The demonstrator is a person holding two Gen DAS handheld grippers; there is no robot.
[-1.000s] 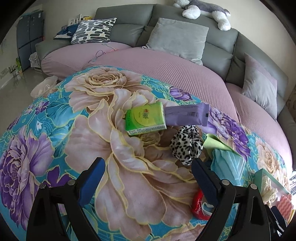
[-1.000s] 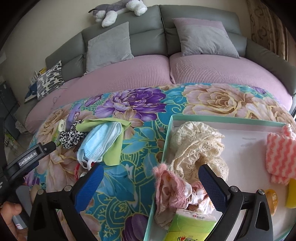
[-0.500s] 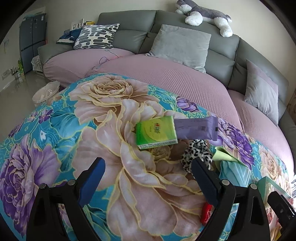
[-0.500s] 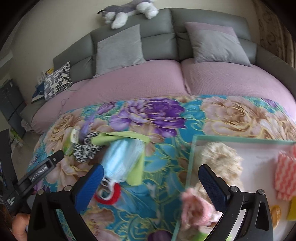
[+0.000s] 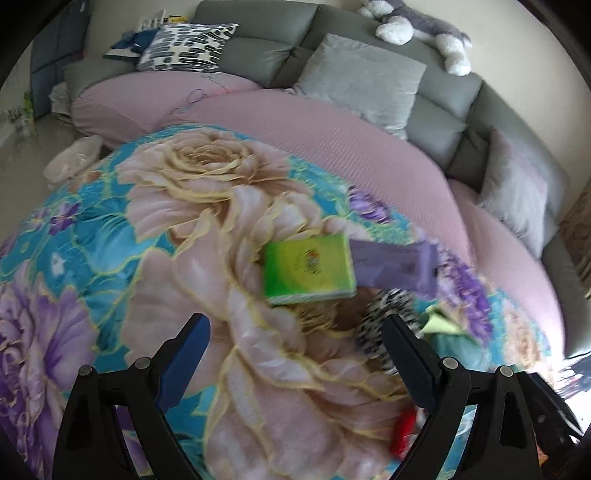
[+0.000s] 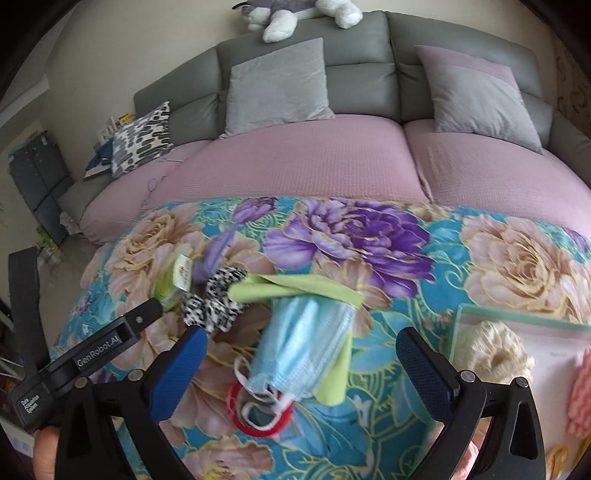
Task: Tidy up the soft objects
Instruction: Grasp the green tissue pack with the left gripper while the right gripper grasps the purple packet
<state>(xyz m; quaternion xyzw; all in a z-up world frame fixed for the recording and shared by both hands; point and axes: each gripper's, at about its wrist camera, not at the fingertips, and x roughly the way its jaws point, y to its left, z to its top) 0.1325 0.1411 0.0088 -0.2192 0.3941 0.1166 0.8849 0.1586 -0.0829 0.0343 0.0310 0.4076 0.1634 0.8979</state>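
Both grippers are seen spread wide and empty above a floral cloth [image 5: 155,236] laid in front of a grey sofa [image 6: 362,92] with pink seat covers. The left gripper [image 5: 295,350] is held over a large pale flower of the print. Just beyond it a green tissue pack [image 5: 308,267] lies flat, touching a purple packet [image 5: 395,266] at its right edge. A leopard-print scrunchie [image 5: 384,328] is seen near the right finger [image 5: 410,363] of this gripper, partly hidden by it.

The right gripper [image 6: 299,369] is held above a pale blue face mask [image 6: 306,347], which rests on a light green cloth [image 6: 295,290]. A red ring [image 6: 258,421] lies under the mask's ear loops. To the right, a tray with a green rim [image 6: 517,314] holds a cream lace item [image 6: 491,350] and a pink-and-white striped cloth [image 6: 580,398]. The left gripper's body is visible at the left edge of the right wrist view. A plush toy [image 5: 421,29] lies on the sofa back.
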